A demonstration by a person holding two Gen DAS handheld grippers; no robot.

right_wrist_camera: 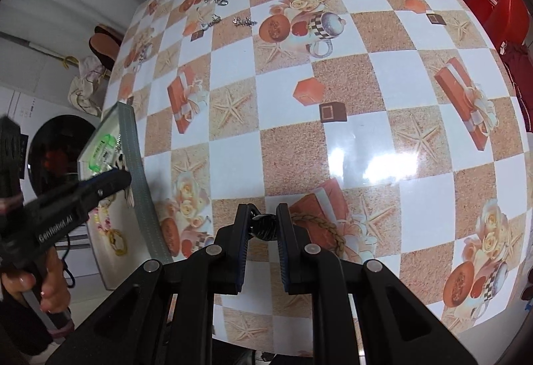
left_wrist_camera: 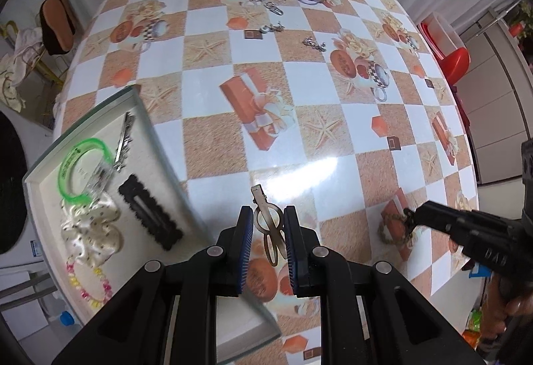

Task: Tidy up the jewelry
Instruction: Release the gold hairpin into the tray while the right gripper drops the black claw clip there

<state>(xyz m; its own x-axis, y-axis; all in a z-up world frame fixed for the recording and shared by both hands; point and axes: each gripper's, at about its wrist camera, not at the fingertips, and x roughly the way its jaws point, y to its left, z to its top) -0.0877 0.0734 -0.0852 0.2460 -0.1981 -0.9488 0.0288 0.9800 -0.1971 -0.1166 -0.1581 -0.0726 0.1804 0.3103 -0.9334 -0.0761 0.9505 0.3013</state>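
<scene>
The left claw [left_wrist_camera: 268, 233] pinches a bronze hair clip [left_wrist_camera: 266, 225]; the right claw [right_wrist_camera: 263, 225] pinches a braided bracelet's [right_wrist_camera: 328, 226] black bead above the tabletop [right_wrist_camera: 293, 145].

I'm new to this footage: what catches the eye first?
Each gripper is shut on something: the left gripper on a metal hair clip, the right gripper on a braided bracelet. A neon green bangle glows in the white tray at the table's left edge.

My left gripper [left_wrist_camera: 268, 231] and right gripper [right_wrist_camera: 263, 226] are matte black linkages with round silver pivot pins, blue ribbed pads [left_wrist_camera: 246, 248], and pale lettering along the handle bodies.
</scene>
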